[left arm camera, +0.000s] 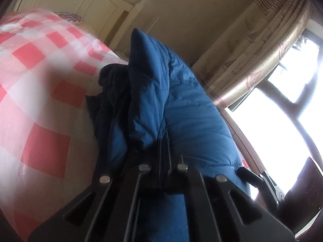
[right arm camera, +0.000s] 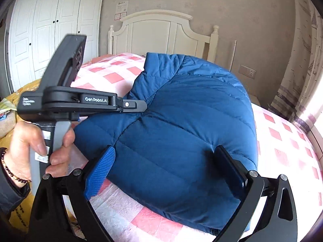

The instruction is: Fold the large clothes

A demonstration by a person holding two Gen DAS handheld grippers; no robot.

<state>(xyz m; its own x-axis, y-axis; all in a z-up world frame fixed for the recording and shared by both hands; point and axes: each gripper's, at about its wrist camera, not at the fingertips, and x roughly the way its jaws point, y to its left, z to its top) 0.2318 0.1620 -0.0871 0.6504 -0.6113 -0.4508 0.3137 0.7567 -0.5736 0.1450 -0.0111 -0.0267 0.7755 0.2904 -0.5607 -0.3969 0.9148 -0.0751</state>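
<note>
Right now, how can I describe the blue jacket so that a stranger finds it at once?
Look at the bed with the white headboard and the pink checked sheet. On the sheet lies the blue jacket, puffy and quilted. It is the only dark blue thing there, and the left gripper is shut on a fold of it.

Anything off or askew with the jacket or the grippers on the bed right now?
Nothing damaged or spilled. The puffy blue quilted jacket lies bunched on the pink-and-white checked bedsheet, its dark lining exposed on one side. The left gripper is shut on a fold; the right gripper stands open astride the near edge.
</note>
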